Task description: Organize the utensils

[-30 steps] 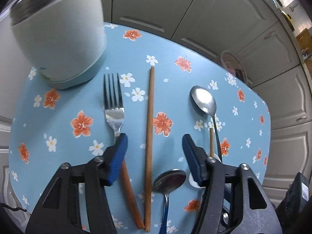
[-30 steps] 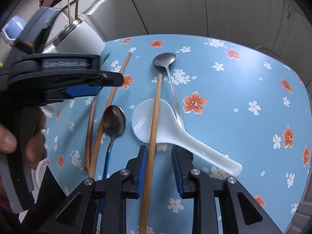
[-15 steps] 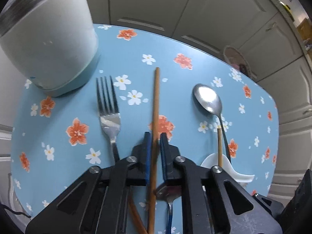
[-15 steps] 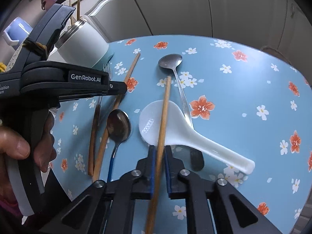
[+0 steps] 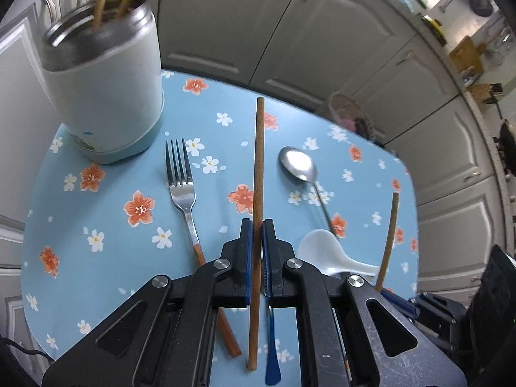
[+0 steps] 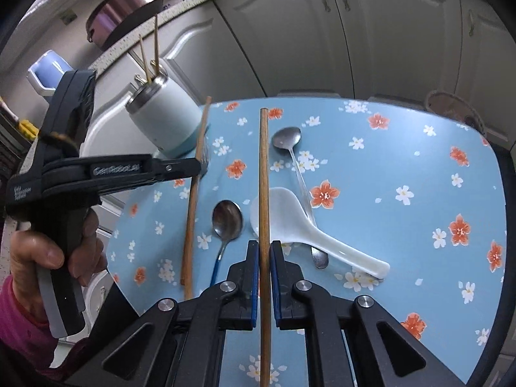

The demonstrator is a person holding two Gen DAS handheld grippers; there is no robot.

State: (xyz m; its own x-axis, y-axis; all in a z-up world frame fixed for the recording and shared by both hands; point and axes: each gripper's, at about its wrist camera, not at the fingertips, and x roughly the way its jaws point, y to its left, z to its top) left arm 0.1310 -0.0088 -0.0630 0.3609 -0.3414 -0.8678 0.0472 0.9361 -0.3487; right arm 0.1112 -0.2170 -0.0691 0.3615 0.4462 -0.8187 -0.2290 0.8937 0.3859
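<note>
My left gripper is shut on a wooden chopstick and holds it above the blue flowered table. My right gripper is shut on a second wooden chopstick, also lifted; this chopstick shows at the right of the left wrist view. The left gripper and its chopstick show at the left of the right wrist view. A pale steel-rimmed holder cup with chopsticks in it stands at the far left.
On the table lie a fork with a brown handle, a steel spoon, a white rice spoon and a blue-handled spoon. White cabinets stand beyond the table's far edge.
Both grippers closed on their chopsticks and lifted them off the table. Both cameras rose, so the holder cup's open top now shows.
</note>
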